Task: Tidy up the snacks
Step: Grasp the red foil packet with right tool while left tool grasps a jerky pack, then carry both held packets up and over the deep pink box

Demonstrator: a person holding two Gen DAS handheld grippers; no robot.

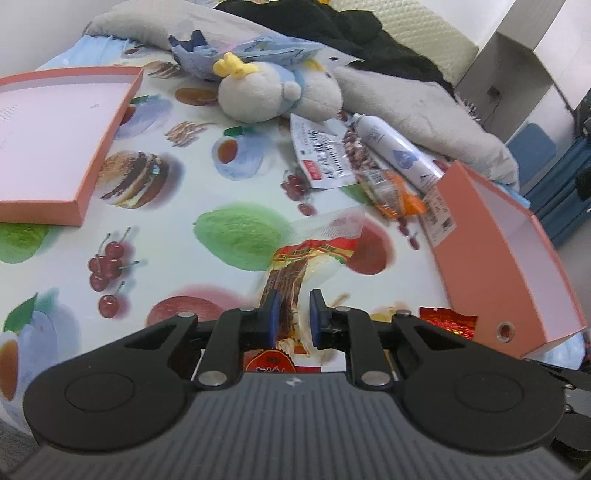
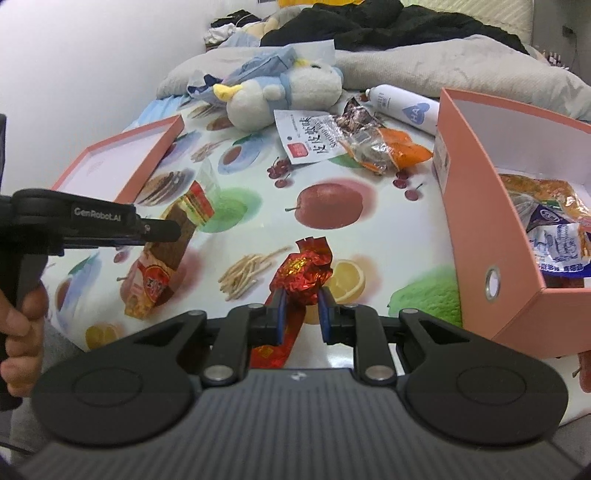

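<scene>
My left gripper (image 1: 292, 314) is shut on a clear snack packet with a brown strip and red-yellow label (image 1: 295, 266), lifted above the fruit-print cloth. In the right wrist view the left gripper (image 2: 162, 230) holds that packet (image 2: 173, 243) at the left. My right gripper (image 2: 301, 314) is shut on a red foil snack packet (image 2: 304, 271), which also shows in the left wrist view (image 1: 448, 321). The salmon box (image 2: 480, 206) at the right holds several snack bags (image 2: 546, 225). A white snack bag (image 2: 308, 138) and an orange packet (image 2: 388, 146) lie at the back.
The salmon box lid (image 1: 55, 147) lies open side up at the left. A plush toy (image 1: 273, 90), a white spray can (image 1: 399, 151), a grey blanket (image 1: 424, 107) and dark clothes (image 1: 332, 26) are at the back. The cloth (image 2: 332, 229) covers the surface.
</scene>
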